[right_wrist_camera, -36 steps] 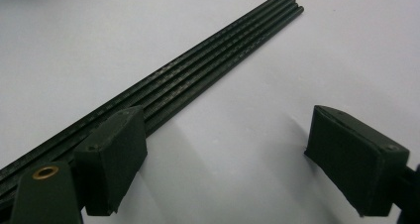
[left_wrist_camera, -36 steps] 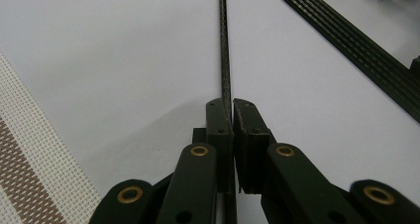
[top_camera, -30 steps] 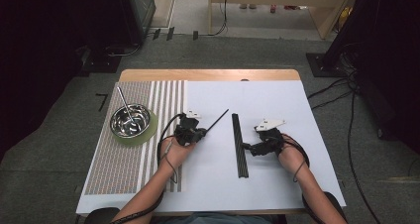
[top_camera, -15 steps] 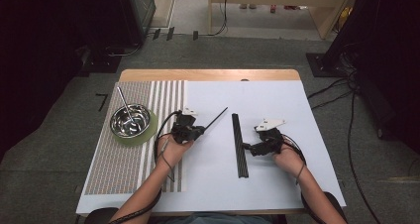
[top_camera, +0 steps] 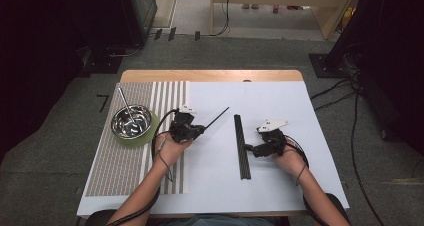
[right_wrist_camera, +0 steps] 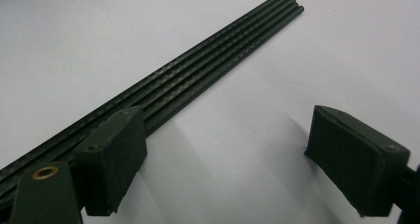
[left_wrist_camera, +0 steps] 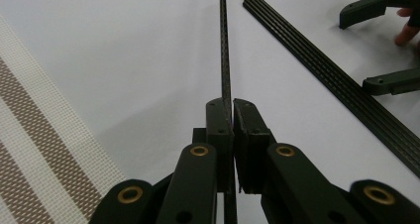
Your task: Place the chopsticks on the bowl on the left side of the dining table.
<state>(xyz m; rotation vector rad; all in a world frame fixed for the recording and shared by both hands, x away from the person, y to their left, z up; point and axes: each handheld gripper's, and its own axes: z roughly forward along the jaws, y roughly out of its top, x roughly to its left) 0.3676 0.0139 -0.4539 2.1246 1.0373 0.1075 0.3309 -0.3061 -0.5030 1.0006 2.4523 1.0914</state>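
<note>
The left gripper [top_camera: 200, 131] is clamped on a single thin black rod [top_camera: 216, 117], its jaws pressed together with only the rod's thickness between them; in the left gripper view the rod [left_wrist_camera: 225, 50] runs straight out from the closed jaws, above the white table [left_wrist_camera: 124, 45]. From above, the rod sticks out of the gripper toward the upper right, its free tip in the air well short of the table's far edge. To the right lies a bundle of black rods [top_camera: 241, 146], flat on the white table [top_camera: 280, 101] and running roughly front to back. The right gripper [top_camera: 248, 148] sits at the bundle's right side with its jaws spread wide and nothing between them — in the right gripper view one jaw rests just at the bundle [right_wrist_camera: 198, 75] and the other stands well apart over bare table. Compared with a second ago, the left gripper has shifted a little to the left and back toward the person, carrying the single rod with it, while the right gripper and the bundle have stayed much where they were. Both forearms come in from the bottom edge — the left angled inward and up beside the striped mat [top_camera: 120, 161], the right angled in from the lower right. A metal bowl [top_camera: 131, 121] holding a spoon [top_camera: 126, 103] stands on the mat, left of the left gripper.
</note>
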